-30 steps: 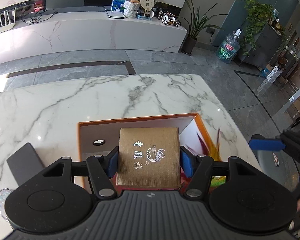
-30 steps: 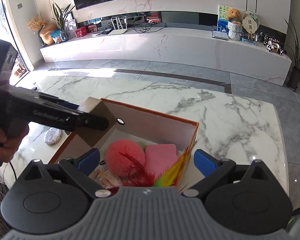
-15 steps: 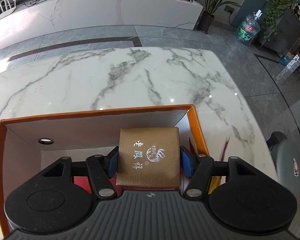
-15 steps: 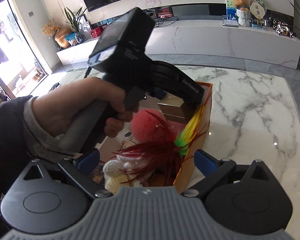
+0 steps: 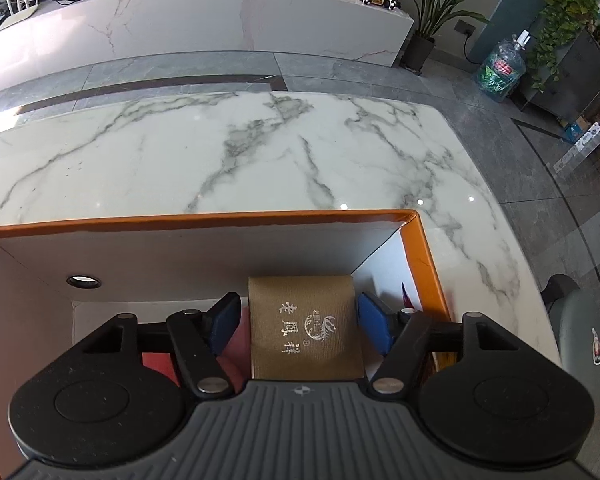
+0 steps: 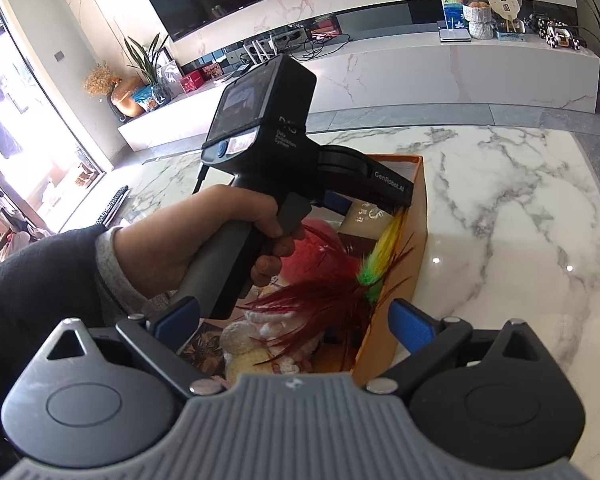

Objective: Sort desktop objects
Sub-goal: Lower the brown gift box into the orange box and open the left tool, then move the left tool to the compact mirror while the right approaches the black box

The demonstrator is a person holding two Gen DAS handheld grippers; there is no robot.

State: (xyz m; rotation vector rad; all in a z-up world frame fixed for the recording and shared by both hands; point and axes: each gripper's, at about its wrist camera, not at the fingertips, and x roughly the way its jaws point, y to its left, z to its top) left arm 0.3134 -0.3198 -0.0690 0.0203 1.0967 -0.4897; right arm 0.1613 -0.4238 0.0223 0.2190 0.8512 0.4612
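The left gripper point(image 5: 298, 322) points down into the orange storage box point(image 5: 204, 220), which stands on the marble table point(image 5: 260, 152). Its jaws are opening: the gold gift box point(image 5: 304, 328) sits between the blue pads point(image 5: 374, 326), with a visible gap on the left side and at most light contact on the right. The gift box lies inside the storage box, toward its far right corner, beside pink and red contents.

In the right wrist view, a hand point(image 6: 204, 240) holds the left gripper's handle above the storage box. The right gripper point(image 6: 296, 320) hovers at the near end with its fingers spread wide and nothing between them. Below it lie a red feather point(image 6: 300, 300), a yellow-green feather point(image 6: 382, 256), a pink ball point(image 6: 320, 248) and a plush toy point(image 6: 244, 344).

Handling, by judgement:
- The gift box appears to be rigid, textured card: light, stiff, not slippery
- Take hold across its two opposite side walls, near mid-height; the flat faces suit the pads
- Excess force may dent the lid
- The feathers are soft and fragile; pinch them at the quill, not the vane
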